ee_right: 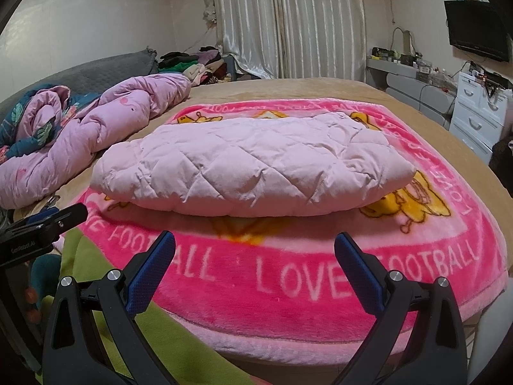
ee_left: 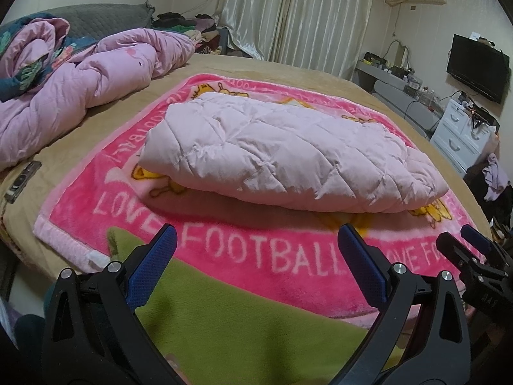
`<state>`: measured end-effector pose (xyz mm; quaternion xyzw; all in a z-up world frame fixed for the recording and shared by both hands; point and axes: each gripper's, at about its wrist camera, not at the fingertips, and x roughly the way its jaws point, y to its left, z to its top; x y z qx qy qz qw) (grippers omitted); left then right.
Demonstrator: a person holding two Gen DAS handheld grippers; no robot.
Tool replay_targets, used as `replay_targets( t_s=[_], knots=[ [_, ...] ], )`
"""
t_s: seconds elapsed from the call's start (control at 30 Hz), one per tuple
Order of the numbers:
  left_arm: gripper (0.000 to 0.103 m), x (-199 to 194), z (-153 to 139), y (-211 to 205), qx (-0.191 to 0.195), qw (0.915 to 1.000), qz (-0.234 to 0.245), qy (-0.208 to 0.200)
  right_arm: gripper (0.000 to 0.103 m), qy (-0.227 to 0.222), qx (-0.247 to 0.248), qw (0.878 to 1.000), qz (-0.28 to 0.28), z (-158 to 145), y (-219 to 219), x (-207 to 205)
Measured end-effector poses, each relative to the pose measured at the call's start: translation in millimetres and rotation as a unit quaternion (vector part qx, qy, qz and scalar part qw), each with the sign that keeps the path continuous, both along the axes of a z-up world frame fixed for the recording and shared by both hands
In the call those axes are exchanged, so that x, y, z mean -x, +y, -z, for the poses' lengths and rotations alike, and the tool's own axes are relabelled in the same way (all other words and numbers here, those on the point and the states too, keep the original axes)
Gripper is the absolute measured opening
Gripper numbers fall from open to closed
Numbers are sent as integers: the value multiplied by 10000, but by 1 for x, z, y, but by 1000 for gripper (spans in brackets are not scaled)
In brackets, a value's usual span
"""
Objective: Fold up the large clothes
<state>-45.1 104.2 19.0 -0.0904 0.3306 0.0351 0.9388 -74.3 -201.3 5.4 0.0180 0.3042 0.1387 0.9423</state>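
A pale pink quilted padded garment [ee_left: 282, 154] lies folded into a thick oblong bundle on a bright pink "LOVE FOOTBALL" blanket [ee_left: 256, 256]. It also shows in the right wrist view [ee_right: 253, 166], on the same blanket [ee_right: 304, 282]. My left gripper [ee_left: 258, 240] is open and empty, held over the blanket's near edge, short of the bundle. My right gripper [ee_right: 255, 247] is open and empty, also just in front of the bundle. The right gripper shows at the right edge of the left wrist view [ee_left: 465, 243].
A crumpled pink duvet [ee_left: 80, 77] lies at the left of the tan bed [ee_left: 288, 64]. A green cloth [ee_left: 224, 320] lies under the blanket's near edge. A white drawer unit [ee_left: 465, 131], a desk and a wall TV [ee_left: 477, 67] stand at the right. Curtains hang behind.
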Motion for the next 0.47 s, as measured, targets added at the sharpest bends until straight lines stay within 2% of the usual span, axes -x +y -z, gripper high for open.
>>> replay_targets(
  t_s=[0.1, 0.2, 0.27, 0.33, 0.43, 0.47],
  knots=[
    [94, -2, 0, 2, -33, 10000, -77, 19, 99, 41, -33, 9999, 118, 0, -8, -4],
    [94, -8, 1, 13, 111, 9997, -221, 50, 99, 87, -152, 9990, 417, 1, -29, -12],
    [94, -15, 2, 27, 207, 9991, -364, 98, 99, 201, -212, 9963, 804, 6, -59, -26],
    [94, -27, 5, 52, 247, 9974, -641, 206, 99, 295, -250, 9892, 1415, 13, -99, -38],
    [94, -46, 7, 101, 208, 9917, -1232, 291, 99, 297, -176, 9600, 2779, 31, -196, -55],
    [94, -55, 8, 129, 167, 9875, -1534, 314, 99, 427, -152, 9393, 3401, 41, -244, -59]
  ],
)
